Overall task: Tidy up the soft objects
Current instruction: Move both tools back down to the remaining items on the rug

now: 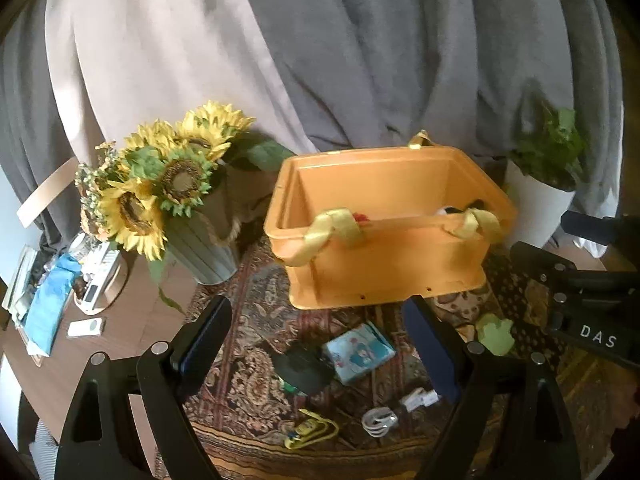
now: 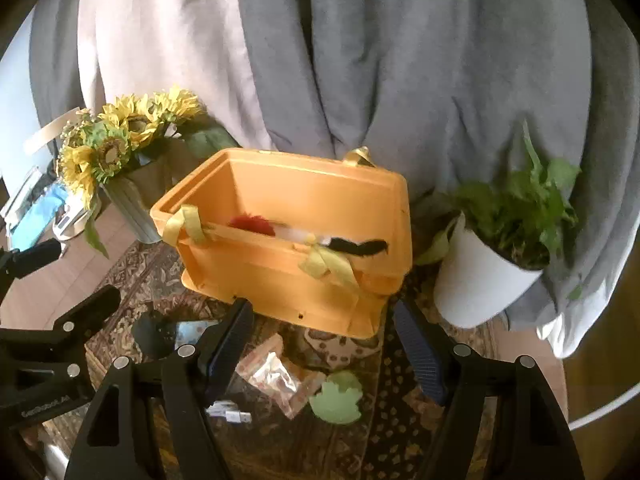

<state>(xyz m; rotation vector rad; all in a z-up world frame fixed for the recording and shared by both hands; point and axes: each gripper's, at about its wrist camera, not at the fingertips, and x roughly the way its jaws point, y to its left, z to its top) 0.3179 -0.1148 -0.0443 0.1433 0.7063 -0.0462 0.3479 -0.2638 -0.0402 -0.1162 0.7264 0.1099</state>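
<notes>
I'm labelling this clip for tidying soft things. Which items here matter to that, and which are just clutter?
Job: orange plastic bin with yellow ribbon ties; red, white and black fluffy items inside it; flat green soft piece on the rug.

Clutter: sunflower bouquet in ribbed vase; white potted plant; coiled white cable; crinkled clear plastic packet.

Both wrist views show strong fisheye curvature, with black vignetting at the corners. Soft daylight falls from the upper left, brightening the pale curtain (image 1: 160, 60) and leaving its grey folds in shadow. The orange bin (image 1: 384, 232) is evenly lit. The patterned rug (image 2: 160, 280) is dim, and fine detail is slightly blurred.
</notes>
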